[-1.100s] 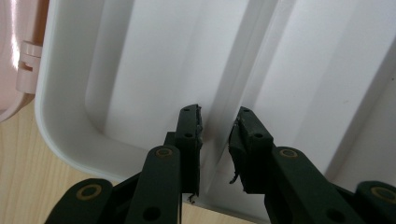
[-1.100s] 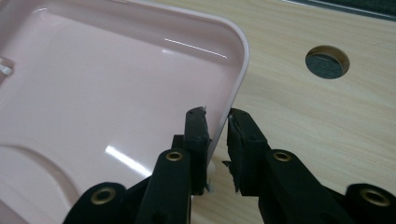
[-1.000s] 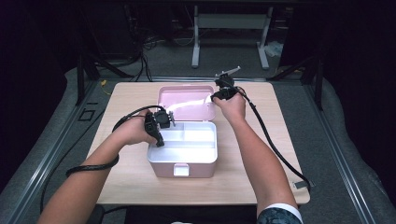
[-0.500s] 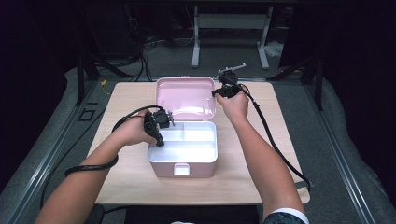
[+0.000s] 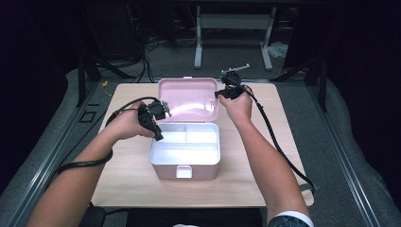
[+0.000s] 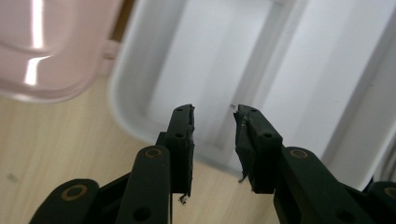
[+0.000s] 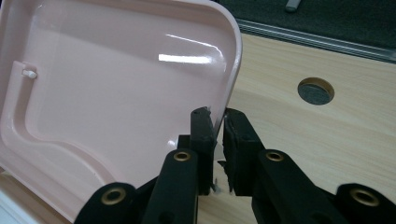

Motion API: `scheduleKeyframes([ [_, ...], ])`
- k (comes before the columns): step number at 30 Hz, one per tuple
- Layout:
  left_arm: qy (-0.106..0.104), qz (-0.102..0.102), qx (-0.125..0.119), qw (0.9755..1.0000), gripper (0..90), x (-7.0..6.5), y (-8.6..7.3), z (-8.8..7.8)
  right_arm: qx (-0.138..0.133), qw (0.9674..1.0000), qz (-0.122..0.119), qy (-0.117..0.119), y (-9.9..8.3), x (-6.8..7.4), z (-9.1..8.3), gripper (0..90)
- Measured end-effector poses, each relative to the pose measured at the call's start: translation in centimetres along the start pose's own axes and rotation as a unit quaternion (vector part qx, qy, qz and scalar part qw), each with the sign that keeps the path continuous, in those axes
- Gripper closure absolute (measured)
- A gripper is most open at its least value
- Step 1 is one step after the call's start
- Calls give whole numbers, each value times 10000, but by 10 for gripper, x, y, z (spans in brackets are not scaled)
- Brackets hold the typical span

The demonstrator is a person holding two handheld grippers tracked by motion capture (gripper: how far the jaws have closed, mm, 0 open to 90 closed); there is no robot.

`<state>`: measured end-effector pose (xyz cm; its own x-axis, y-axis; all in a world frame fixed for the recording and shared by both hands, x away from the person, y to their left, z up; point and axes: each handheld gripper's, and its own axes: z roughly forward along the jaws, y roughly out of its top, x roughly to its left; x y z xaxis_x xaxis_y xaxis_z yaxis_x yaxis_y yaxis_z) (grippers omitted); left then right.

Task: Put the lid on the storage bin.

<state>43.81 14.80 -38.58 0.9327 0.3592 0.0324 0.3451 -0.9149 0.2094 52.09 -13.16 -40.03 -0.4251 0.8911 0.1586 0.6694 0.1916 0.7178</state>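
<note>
Lifted higher now: shiny pink plastic lid (image 7: 116, 107), pinched at edge by right gripper (image 7: 217, 122) fingers to hold box (image 5: 185, 152) open mid worktop (image 5: 265, 184). Left gripper (image 6: 214, 115) fingers just spread wider, nothing between, above white tray.

Light wooden table (image 5: 265, 189), pale grain, rounded corners, on a dark grey floor (image 5: 359, 156). Round cable hole (image 7: 316, 90) cut into the tabletop toward the far right, dark inside. Metal rails (image 5: 47, 161) running along the floor on the left and right of the table. White metal stand (image 5: 231, 23) with two legs on the floor beyond the far edge. Loose black cables (image 5: 142, 52) lying on the floor at far left. Small yellow scrap (image 5: 105, 85) near the far left corner.
</note>
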Motion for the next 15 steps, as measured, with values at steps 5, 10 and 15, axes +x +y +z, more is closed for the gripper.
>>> scheduleKeyframes([
  [5, 296, -640, -524, 9961, 645, 24, -8, -14, -65, 10000, -23, -71, -1, 1, -1, 828],
  [10, 690, -1378, -1291, 9796, 640, 48, -14, -20, -55, 10000, -30, -29, -2, 2, -3, 828],
  [15, 886, -2033, -1799, 9584, 630, 69, -14, -20, -104, 9998, -54, -131, -3, 3, -5, 828],
])
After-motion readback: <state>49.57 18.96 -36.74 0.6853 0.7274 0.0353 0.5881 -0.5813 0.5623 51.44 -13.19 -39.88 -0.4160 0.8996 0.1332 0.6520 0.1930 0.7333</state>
